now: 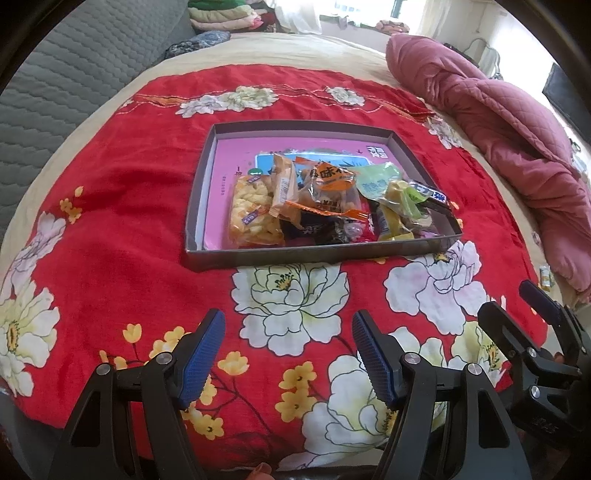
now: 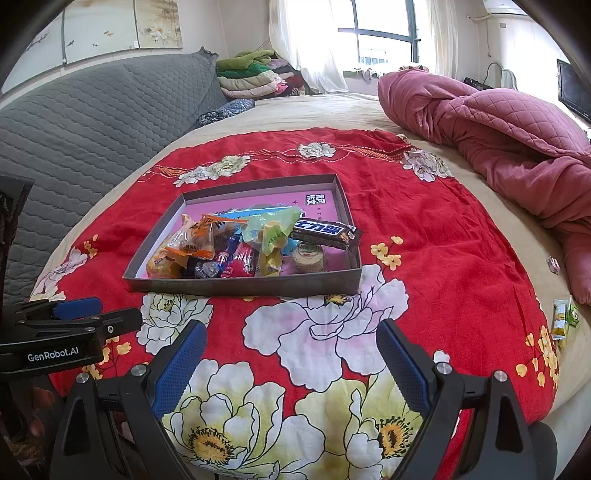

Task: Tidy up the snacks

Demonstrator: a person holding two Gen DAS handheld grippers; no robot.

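The snacks (image 1: 317,201) lay heaped in a shallow grey tray (image 1: 317,254) with a pink printed floor, the pile filling its near half and the far half bare. At the left of the heap sat a clear bag of yellow twists (image 1: 251,214), beside it an orange-labelled bag (image 1: 328,188), then pale green wrappers (image 1: 380,181), and at the right a dark chocolate bar (image 2: 325,232) propped on the tray's right rim. The tray rested on a red floral cloth (image 1: 110,258) spread over a beige bed (image 2: 332,107). Near the bed's right edge, well apart from the tray, lay a few loose sweets (image 2: 563,317). A pink quilt (image 2: 498,129) was bunched at the far right, a grey quilted cover (image 2: 92,122) ran along the left, and folded blankets (image 2: 251,74) were stacked at the far end by a curtained window (image 2: 384,33). The left claw (image 1: 288,358) hovered over the cloth on the near side of the tray, its blue pads (image 1: 201,360) parted with nothing between them. The right claw (image 2: 291,369) hung just beside it to the right, its jaws spread wider and likewise empty, neither touching the tray.
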